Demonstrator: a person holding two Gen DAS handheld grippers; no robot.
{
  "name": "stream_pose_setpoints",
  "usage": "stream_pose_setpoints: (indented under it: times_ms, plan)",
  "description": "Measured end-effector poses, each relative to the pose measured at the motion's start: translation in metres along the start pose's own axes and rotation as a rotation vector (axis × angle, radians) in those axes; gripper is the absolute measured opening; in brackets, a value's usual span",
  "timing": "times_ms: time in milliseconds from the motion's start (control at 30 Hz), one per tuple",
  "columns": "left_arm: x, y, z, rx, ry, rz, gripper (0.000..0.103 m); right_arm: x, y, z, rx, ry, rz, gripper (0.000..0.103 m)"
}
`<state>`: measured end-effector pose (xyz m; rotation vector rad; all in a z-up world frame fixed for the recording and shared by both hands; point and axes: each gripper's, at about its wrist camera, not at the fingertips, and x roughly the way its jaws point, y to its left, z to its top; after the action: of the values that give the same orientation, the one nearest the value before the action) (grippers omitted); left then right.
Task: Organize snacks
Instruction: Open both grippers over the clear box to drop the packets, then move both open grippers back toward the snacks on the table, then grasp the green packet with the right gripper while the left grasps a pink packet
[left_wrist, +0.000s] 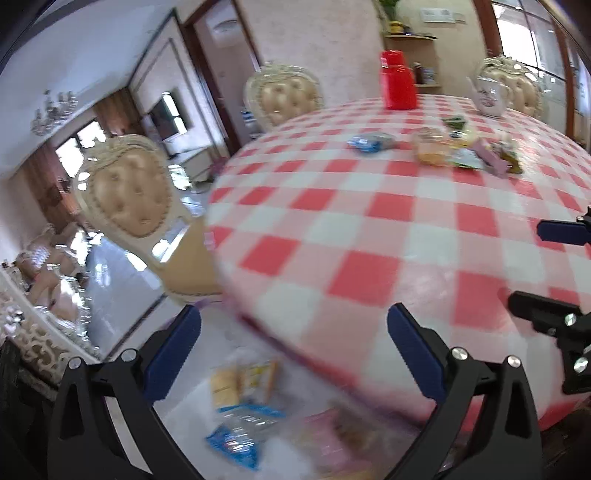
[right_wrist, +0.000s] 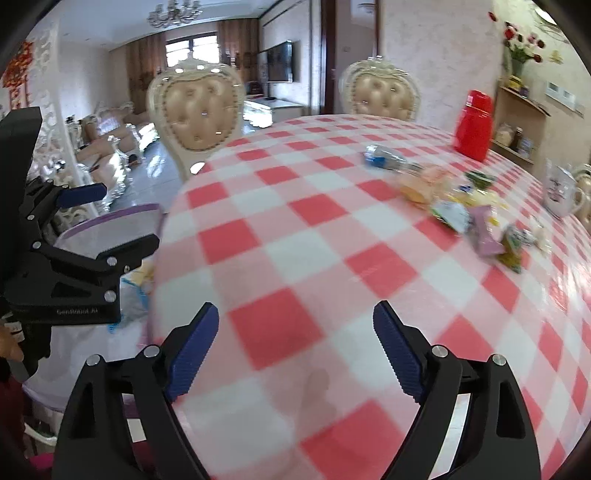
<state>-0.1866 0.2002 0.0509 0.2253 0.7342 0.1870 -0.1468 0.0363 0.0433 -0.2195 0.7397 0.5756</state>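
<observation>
Snacks (right_wrist: 458, 206) sit in a loose heap on the far right side of the checked counter (right_wrist: 295, 229), with a few more packets (left_wrist: 240, 413) in a clear bag below the counter's edge. Both the left claw (left_wrist: 295, 354) and right claw (right_wrist: 295, 347) are spread wide with nothing between them. Risk as I see it: the heap is crowded, so one grab could drag neighbours or knock them off the rim. The blue-and-clear packet (right_wrist: 384, 157) lies flat, long axis running left-right, slightly tilted.

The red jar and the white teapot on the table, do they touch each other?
Apart. The left wrist view shows the red jar and the white teapot with checked tablecloth between them.
</observation>
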Motion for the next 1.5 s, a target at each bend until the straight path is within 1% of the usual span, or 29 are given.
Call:
stream_pose_setpoints:
  times_ms: [133,267,367,467,533,567,633,667,700,767,867,933,967,1033,1067,1100,1133,1200,1333,1433,1500]
  plan:
    - [0.020,-0.032,0.022,0.006,0.032,-0.094,0.101,0.002,-0.036,-0.003,0.046,0.009,-0.051,0.085]
    - [0.048,-0.070,0.049,0.021,0.073,-0.180,0.101,0.006,-0.076,-0.001,0.087,0.016,-0.105,0.086]
    - [0.067,-0.094,0.065,0.023,0.095,-0.244,0.101,0.009,-0.123,-0.001,0.145,0.025,-0.162,0.086]
    - [0.084,-0.115,0.080,0.006,0.116,-0.297,0.101,0.012,-0.178,-0.004,0.247,0.041,-0.200,0.086]
    - [0.093,-0.126,0.090,-0.005,0.132,-0.335,0.101,0.017,-0.215,-0.005,0.311,0.053,-0.214,0.086]
    - [0.099,-0.133,0.095,-0.005,0.144,-0.357,0.101,0.020,-0.228,-0.005,0.328,0.056,-0.216,0.086]
    - [0.108,-0.147,0.106,0.011,0.159,-0.369,0.101,0.029,-0.250,0.001,0.348,0.054,-0.216,0.083]
    - [0.111,-0.150,0.108,0.016,0.159,-0.366,0.101,0.032,-0.255,0.004,0.350,0.055,-0.219,0.080]
    - [0.116,-0.156,0.113,0.023,0.160,-0.362,0.101,0.038,-0.262,0.009,0.350,0.058,-0.220,0.079]
    - [0.124,-0.166,0.120,0.024,0.170,-0.375,0.101,0.052,-0.270,0.020,0.349,0.069,-0.204,0.079]
    - [0.137,-0.178,0.124,0.019,0.189,-0.391,0.101,0.071,-0.269,0.036,0.332,0.084,-0.174,0.079]
    - [0.140,-0.184,0.129,0.016,0.198,-0.397,0.101,0.082,-0.266,0.044,0.311,0.088,-0.161,0.073]
    - [0.141,-0.185,0.133,-0.001,0.181,-0.402,0.101,0.087,-0.264,0.048,0.300,0.092,-0.163,0.070]
    - [0.142,-0.189,0.137,-0.007,0.175,-0.404,0.101,0.097,-0.265,0.052,0.296,0.110,-0.156,0.067]
    - [0.146,-0.192,0.140,-0.005,0.179,-0.410,0.101,0.101,-0.269,0.051,0.311,0.125,-0.141,0.061]
    - [0.148,-0.194,0.143,-0.005,0.184,-0.410,0.101,0.104,-0.273,0.049,0.321,0.136,-0.126,0.045]
    - [0.151,-0.196,0.145,-0.007,0.187,-0.410,0.101,0.101,-0.275,0.048,0.319,0.126,-0.133,0.041]
    - [0.156,-0.200,0.152,-0.021,0.186,-0.417,0.101,0.090,-0.281,0.044,0.336,0.105,-0.108,0.039]
    - [0.166,-0.208,0.164,-0.045,0.180,-0.415,0.101,0.069,-0.287,0.036,0.345,0.055,-0.130,0.039]
    - [0.169,-0.218,0.171,-0.057,0.181,-0.429,0.101,0.053,-0.296,0.028,0.394,0.023,-0.108,0.039]
    - [0.162,-0.227,0.171,-0.050,0.173,-0.436,0.101,0.040,-0.303,0.022,0.431,-0.006,-0.094,0.039]
